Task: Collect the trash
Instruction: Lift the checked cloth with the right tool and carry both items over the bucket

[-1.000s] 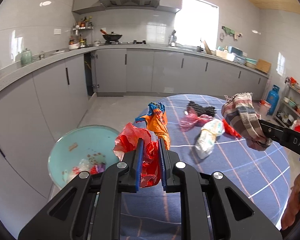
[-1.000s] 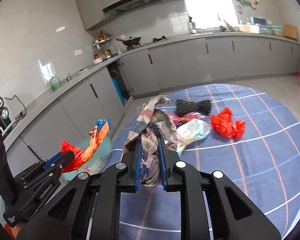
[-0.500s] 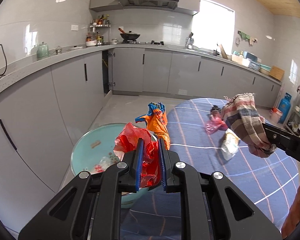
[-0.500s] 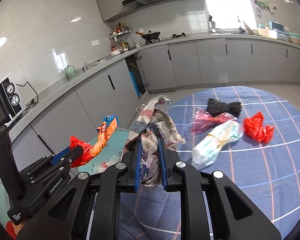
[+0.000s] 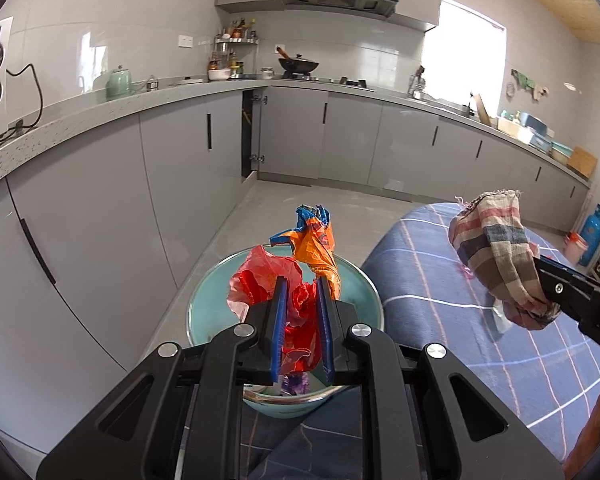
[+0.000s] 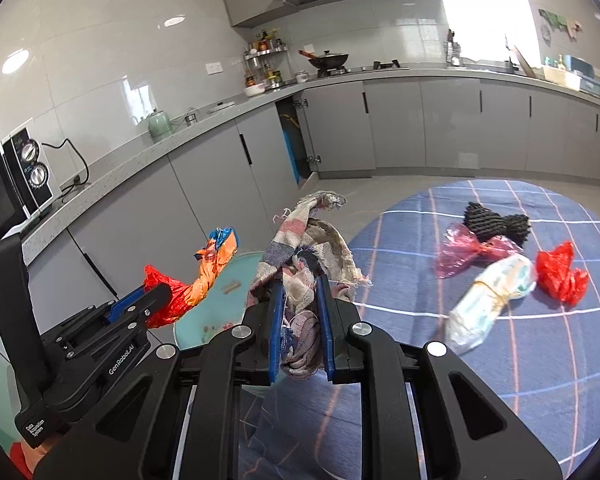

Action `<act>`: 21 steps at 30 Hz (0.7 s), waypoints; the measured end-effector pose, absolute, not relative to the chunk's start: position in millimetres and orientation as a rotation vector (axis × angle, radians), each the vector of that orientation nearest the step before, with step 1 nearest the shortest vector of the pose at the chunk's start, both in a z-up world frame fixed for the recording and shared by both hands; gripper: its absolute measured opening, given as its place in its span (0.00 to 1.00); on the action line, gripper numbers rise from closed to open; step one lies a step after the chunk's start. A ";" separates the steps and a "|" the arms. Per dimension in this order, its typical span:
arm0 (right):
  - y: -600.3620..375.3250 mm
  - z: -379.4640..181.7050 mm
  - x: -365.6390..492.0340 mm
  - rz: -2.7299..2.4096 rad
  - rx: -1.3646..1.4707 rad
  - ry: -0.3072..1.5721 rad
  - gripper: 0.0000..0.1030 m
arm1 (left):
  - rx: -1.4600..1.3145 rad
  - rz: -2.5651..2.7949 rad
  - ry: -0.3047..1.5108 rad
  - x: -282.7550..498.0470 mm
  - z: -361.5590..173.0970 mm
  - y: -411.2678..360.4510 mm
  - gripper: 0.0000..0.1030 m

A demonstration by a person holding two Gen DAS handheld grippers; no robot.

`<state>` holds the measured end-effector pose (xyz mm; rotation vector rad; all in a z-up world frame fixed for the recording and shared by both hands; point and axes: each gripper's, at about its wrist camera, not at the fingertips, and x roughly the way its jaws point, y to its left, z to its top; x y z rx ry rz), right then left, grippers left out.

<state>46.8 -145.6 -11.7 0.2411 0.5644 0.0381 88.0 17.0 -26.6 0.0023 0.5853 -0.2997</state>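
- The table, under a blue checked cloth, holds four pieces not yet picked up: a black net, a pink bag, a pale bundle and a red bag.
- The bin, a teal tub on the floor just beside the table edge, already has scraps in the bottom; both loads belong there.
- The rag, a checked cloth wad, is pinched in the nearly closed right gripper and hangs over the table edge, near the bin but not above it. It looks best to carry it fully past the rim before opening.
- The wrappers, red and orange plastic, are clamped between the almost closed pads of the left gripper, right above the bin's mouth.
- Light film may cling to the pads, so I would open wide and low over the middle, and give a small shake if needed.
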 end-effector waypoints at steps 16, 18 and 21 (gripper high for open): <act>-108.7 -36.1 96.9 0.076 0.185 0.637 0.17 | -0.039 -0.246 0.658 125.3 -46.6 38.8 0.14; -107.3 -41.5 101.8 0.078 0.184 0.653 0.17 | -0.041 -0.249 0.675 128.1 -53.4 37.2 0.14; -104.1 -49.6 109.7 0.081 0.179 0.672 0.17 | -0.041 -0.247 0.697 133.7 -62.6 36.2 0.14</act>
